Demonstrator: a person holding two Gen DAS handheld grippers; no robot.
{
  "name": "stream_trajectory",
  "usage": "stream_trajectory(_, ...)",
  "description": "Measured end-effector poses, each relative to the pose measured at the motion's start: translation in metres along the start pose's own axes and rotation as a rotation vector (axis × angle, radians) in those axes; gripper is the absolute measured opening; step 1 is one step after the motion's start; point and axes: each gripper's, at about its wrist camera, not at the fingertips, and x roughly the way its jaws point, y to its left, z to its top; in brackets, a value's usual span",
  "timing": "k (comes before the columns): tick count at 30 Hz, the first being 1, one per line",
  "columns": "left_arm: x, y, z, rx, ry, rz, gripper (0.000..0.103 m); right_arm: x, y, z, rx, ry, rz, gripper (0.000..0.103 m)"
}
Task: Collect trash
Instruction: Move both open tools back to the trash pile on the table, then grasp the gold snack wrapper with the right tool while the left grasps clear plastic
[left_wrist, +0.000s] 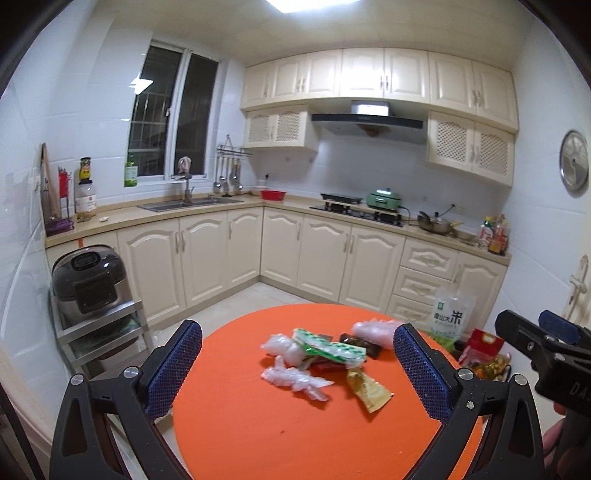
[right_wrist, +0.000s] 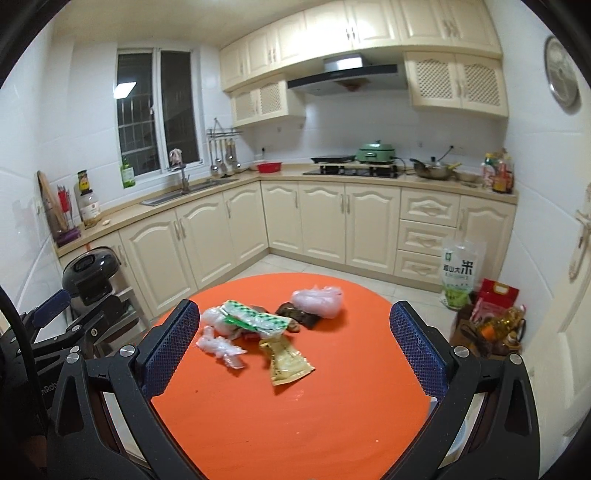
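Note:
A pile of trash lies on the round orange table (left_wrist: 280, 435) (right_wrist: 332, 413). It holds a green-white wrapper (left_wrist: 328, 349) (right_wrist: 255, 317), a tan sachet (left_wrist: 367, 389) (right_wrist: 286, 363), a dark packet (left_wrist: 360, 343) (right_wrist: 299, 314), a crumpled clear plastic piece (left_wrist: 295, 380) (right_wrist: 219, 347) and a pinkish plastic bag (left_wrist: 373, 332) (right_wrist: 319, 301). My left gripper (left_wrist: 297, 363) hangs open above the table, short of the pile, nothing between its fingers. My right gripper (right_wrist: 295, 339) is open too, also empty; it shows in the left wrist view at the right edge (left_wrist: 535, 336).
Cream cabinets and a counter with a sink (left_wrist: 188, 203) and a stove (left_wrist: 356, 214) run along the far walls. A rice cooker (left_wrist: 88, 284) (right_wrist: 90, 275) sits on a metal rack to the left. A rice bag (right_wrist: 460, 273) and groceries (right_wrist: 495, 317) stand on the floor at right.

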Motion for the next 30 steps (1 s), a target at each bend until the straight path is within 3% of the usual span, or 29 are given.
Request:
stream_trajectory(3,0.003,0.003,-0.006,-0.022,0.029,0.013,0.102,0.008,-0.002,-0.004,0.003,0.022,0.000,0.103)
stream_trajectory(10,0.047,-0.003,0.022,-0.036,0.114,0.026,0.102,0.037,-0.020,-0.015,0.028,0.090,-0.017,0.103)
stream_trajectory(26,0.234,-0.015,0.098,-0.046,0.352,0.038,0.102,0.174,-0.016,-0.074,0.012,0.386,0.046,0.103)
stream_trajectory(30,0.281,-0.014,0.117,-0.041,0.401,0.060,0.102,0.207,-0.009,-0.086,0.004,0.443,0.075,0.098)
